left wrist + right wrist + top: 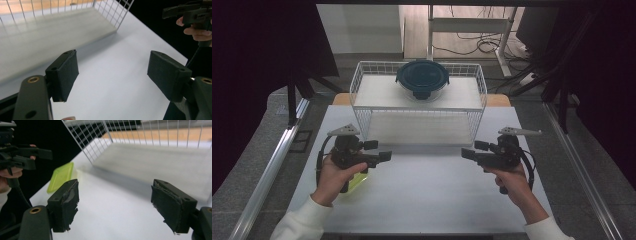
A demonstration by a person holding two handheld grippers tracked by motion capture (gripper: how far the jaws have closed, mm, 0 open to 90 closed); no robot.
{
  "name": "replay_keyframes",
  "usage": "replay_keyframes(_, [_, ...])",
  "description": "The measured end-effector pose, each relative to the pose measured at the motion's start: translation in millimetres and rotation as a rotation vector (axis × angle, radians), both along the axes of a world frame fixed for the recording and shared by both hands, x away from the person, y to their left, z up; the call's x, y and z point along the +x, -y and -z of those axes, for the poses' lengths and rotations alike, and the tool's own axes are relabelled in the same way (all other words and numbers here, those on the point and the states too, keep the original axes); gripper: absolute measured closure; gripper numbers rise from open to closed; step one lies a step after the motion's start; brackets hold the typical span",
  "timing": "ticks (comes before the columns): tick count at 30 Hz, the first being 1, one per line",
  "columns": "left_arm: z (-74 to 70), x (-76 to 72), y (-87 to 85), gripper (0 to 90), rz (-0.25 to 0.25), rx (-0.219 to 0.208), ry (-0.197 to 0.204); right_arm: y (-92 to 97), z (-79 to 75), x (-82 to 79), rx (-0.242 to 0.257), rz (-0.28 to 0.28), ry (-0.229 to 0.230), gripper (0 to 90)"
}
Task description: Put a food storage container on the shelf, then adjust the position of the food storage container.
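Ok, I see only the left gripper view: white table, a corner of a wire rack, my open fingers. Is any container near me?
Observer: Yes. A lime-green box lies on the table, just below your left hand.
Operator: And is something on the rack?
Observer: A round glass bowl with a dark lid stands on the upper shelf of the wire rack, near its middle.
Operator: Does the right gripper hold anything?
Observer: No. The right gripper has its fingers apart, with nothing between them.
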State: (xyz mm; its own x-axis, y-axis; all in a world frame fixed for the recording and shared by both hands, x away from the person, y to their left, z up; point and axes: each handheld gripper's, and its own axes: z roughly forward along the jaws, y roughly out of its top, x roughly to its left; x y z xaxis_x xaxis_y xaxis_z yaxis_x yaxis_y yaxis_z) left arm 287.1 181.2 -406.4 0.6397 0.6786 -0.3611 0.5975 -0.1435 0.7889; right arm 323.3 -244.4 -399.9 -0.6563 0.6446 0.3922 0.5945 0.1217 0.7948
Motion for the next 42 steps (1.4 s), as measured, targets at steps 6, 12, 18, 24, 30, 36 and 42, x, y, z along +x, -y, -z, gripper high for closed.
replay_keyframes(6, [15.3,-6.8,-0.3,24.9,0.0,0.029,-0.036,11.0,25.5,-6.0,0.006,-0.001,-0.029,23.9])
replay_keyframes(12, [17.4,-7.3,-4.8,25.9,-0.014,0.022,-0.03,16.9,37.0,-4.6,-0.002,0.014,-0.034,24.4])
replay_keyframes(18, [18.0,-6.8,-7.9,25.3,-0.025,0.013,-0.02,14.9,37.7,-5.6,0.001,0.013,-0.037,24.5])
replay_keyframes(24, [17.4,-7.8,-14.7,29.1,-0.039,0.02,-0.014,12.9,39.7,-5.2,-0.023,0.019,-0.039,25.2])
replay_keyframes(30, [15.8,-10.2,-26.4,31.6,-0.064,0.044,0.009,9.6,45.9,-6.1,-0.045,0.016,-0.049,25.5])
replay_keyframes(36, [15.9,-5.6,-44.9,33.9,-0.099,0.086,0.023,2.4,49.9,-9.6,-0.061,0.019,-0.054,25.4])
replay_keyframes(42, [16.1,-3.1,-67.0,35.0,-0.152,0.127,0.023,-2.1,52.3,-17.5,-0.074,0.011,-0.052,25.2])
